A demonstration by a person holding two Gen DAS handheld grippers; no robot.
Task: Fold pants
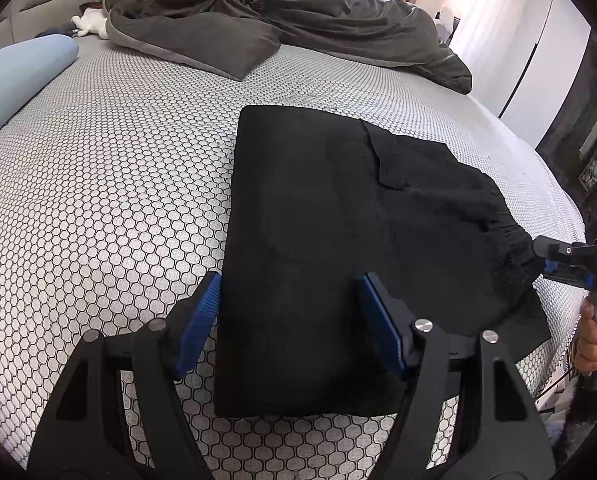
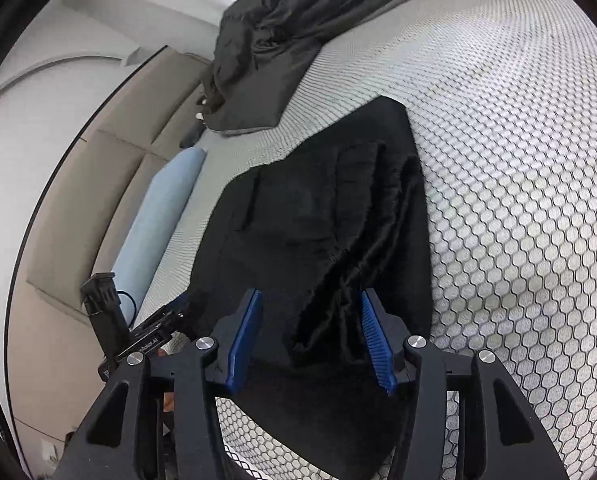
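A wide bed (image 1: 110, 168) covered in a white sheet printed with black honeycomb cells fills both wrist views and serves as the landmark. At its far end lies a crumpled dark grey duvet (image 1: 282, 12), with a small white soft item (image 1: 88, 24) poking out at the duvet's left edge. Along the bed's left side rests a pale blue cylindrical bolster (image 1: 18, 68), backed by a beige padded headboard panel (image 2: 98, 184). White curtains and a white wardrobe door (image 1: 538, 60) stand beyond the bed's right side.

Near the bed's front edge lie the black fleece pants (image 1: 310, 220), folded into a long slab with the gathered waistband bunched toward the right.

The left gripper (image 1: 290, 316), black with blue ribbed pads, straddles the near end of the slab, its jaws spread wide and the pads not visibly pressing the cloth. The right gripper (image 2: 312, 336) hovers at the waistband with jaws parted; a ruffled fold of cloth rises between the pads, touching neither firmly. A person's hand (image 1: 592, 336) grips its handle at the bed's right edge.
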